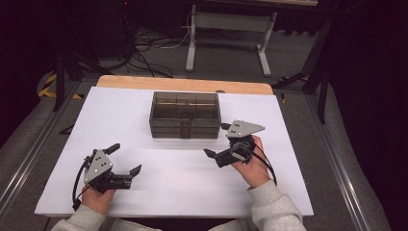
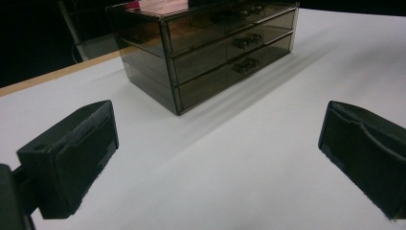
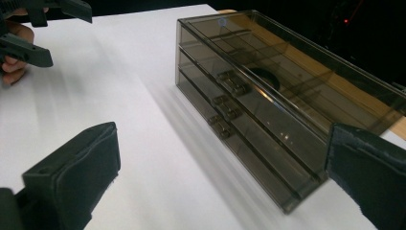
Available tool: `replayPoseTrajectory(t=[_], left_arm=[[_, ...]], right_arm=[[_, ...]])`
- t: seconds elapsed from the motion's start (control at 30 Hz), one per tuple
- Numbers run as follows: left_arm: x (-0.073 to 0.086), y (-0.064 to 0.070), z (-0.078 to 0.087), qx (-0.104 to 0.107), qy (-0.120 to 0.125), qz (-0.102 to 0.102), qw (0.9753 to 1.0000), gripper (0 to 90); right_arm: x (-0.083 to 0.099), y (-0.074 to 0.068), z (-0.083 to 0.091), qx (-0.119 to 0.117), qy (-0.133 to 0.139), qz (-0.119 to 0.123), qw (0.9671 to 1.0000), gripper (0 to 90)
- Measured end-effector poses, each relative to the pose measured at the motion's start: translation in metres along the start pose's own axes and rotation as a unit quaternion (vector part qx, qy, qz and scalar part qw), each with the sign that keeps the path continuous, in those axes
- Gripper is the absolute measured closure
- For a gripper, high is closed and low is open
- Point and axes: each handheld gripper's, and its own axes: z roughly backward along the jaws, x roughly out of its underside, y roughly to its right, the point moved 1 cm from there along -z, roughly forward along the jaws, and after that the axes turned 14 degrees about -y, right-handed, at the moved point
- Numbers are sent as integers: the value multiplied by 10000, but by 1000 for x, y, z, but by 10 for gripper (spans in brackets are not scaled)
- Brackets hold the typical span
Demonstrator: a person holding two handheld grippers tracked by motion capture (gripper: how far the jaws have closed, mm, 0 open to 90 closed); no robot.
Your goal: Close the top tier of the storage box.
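Smoky drawer box (image 1: 185, 115) mid-table; both hand-held grippers (image 1: 124, 159) (image 1: 215, 140) gape wide, empty; bare white tabletop (image 1: 168, 178) between.

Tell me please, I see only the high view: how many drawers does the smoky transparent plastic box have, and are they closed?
Observer: The smoky transparent plastic drawer box has three drawers stacked one over another, all pushed in flush, as the right gripper view shows.
Operator: Do the drawers have handles?
Observer: Yes, each drawer has a small handle at the middle of its front; the left gripper view shows the lowest drawer handle.
Operator: Do the right tongs touch the box?
Observer: No. The right tongs are open, with one black jaw in front of the box's near corner and white table between them. The left tongs are open too, farther from the box.
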Motion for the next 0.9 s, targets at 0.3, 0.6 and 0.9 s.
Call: replayPoseTrajectory(t=[0.3,0.6,0.9], left_arm=[[0,0,0,-3,-1,-2,10000,8],[0,0,0,-1,4,-16,10000,8],[0,0,0,4,6,-23,10000,8]], right_arm=[[31,4,9,227,42,-241,9994,0],[54,5,8,218,33,-448,9988,0],[75,4,8,339,163,-580,9976,5]])
